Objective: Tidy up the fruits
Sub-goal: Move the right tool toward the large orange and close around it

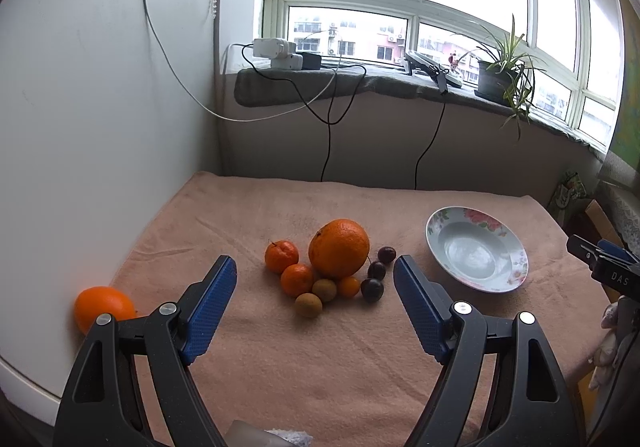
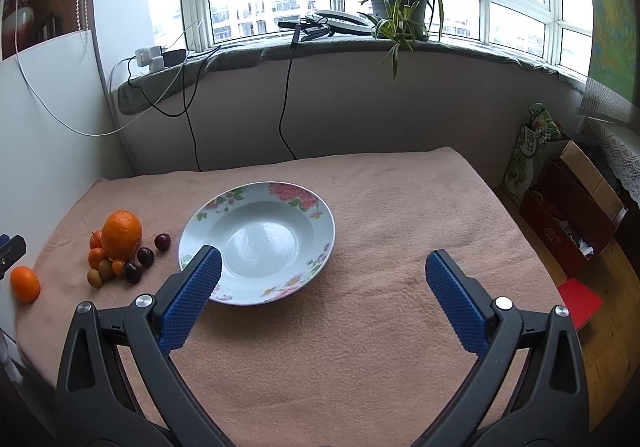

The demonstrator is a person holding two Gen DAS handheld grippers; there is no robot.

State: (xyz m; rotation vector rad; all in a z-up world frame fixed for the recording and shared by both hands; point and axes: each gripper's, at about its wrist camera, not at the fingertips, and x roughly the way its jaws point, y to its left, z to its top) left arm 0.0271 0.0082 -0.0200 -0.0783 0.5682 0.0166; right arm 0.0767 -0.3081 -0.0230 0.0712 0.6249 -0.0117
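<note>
A heap of fruit lies on the pink towel (image 1: 320,347): a big orange (image 1: 339,248), small tangerines (image 1: 281,255), brownish round fruits (image 1: 308,304) and dark plums (image 1: 372,289). One more orange (image 1: 103,307) rests apart at the left edge. My left gripper (image 1: 315,267) hovers open just short of the heap, nothing between its fingers. An empty flowered plate (image 2: 316,221) sits right of the fruit. My right gripper (image 2: 322,261) is open over the plate's near rim, holding nothing. The heap (image 2: 120,243) shows at the left of the right wrist view.
A white panel (image 1: 80,127) stands along the towel's left side. Behind is a wall and a windowsill with chargers (image 1: 280,53), hanging cables (image 1: 328,119) and a potted plant (image 2: 400,7). Boxes (image 2: 572,215) stand on the floor to the right of the table.
</note>
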